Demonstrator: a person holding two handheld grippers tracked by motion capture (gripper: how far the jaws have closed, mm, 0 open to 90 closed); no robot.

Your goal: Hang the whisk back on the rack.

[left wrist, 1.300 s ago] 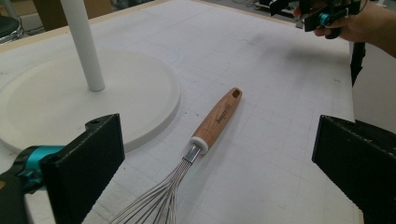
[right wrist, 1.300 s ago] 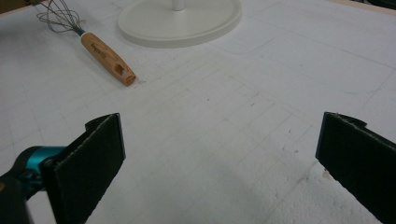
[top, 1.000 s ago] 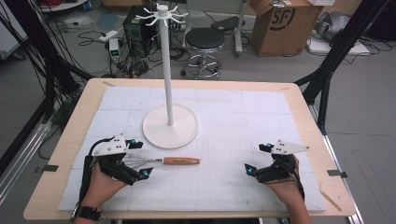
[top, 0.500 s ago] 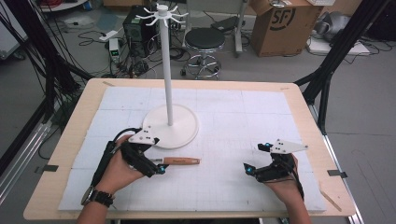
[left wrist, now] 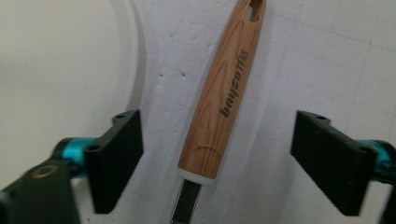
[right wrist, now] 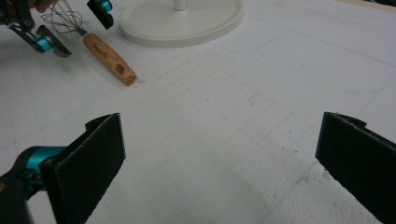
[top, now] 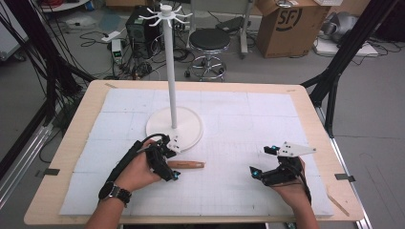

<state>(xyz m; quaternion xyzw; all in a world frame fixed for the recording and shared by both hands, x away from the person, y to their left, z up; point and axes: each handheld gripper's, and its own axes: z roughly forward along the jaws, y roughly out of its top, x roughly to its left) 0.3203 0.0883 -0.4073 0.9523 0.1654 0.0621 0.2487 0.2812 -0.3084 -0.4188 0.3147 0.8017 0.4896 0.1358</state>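
Near the front edge of the surface (top: 315,143), left of middle: whisk (top: 186,164) lying flat on the white mat (top: 239,124), wooden handle pointing toward the right edge, wire head tucked under the left tongs (top: 165,160). Just behind it, base of the white hook stand (top: 174,126), close to the whisk but apart from it.

Left tongs lowered over the whisk, jaws wide apart, one on either side of the handle's lower end where wood meets the white collar; clear gaps on both sides in the left gripper view, so nothing gripped yet. Handle (left wrist: 224,98) running straight up between the jaws, hanging slot at its far end, stand base (left wrist: 60,60) curving along the left.

Right tongs (top: 274,164) resting near the front right corner, well apart from the whisk, jaws spread wide and empty over bare mat. Whisk (right wrist: 100,49) and left tongs (right wrist: 65,25) seen far off from there.

Judged progress: early. Approach and straddle done; closing, lifting and, presumably, hanging the whisk by its slot on a hook at the top of the stand not yet begun.
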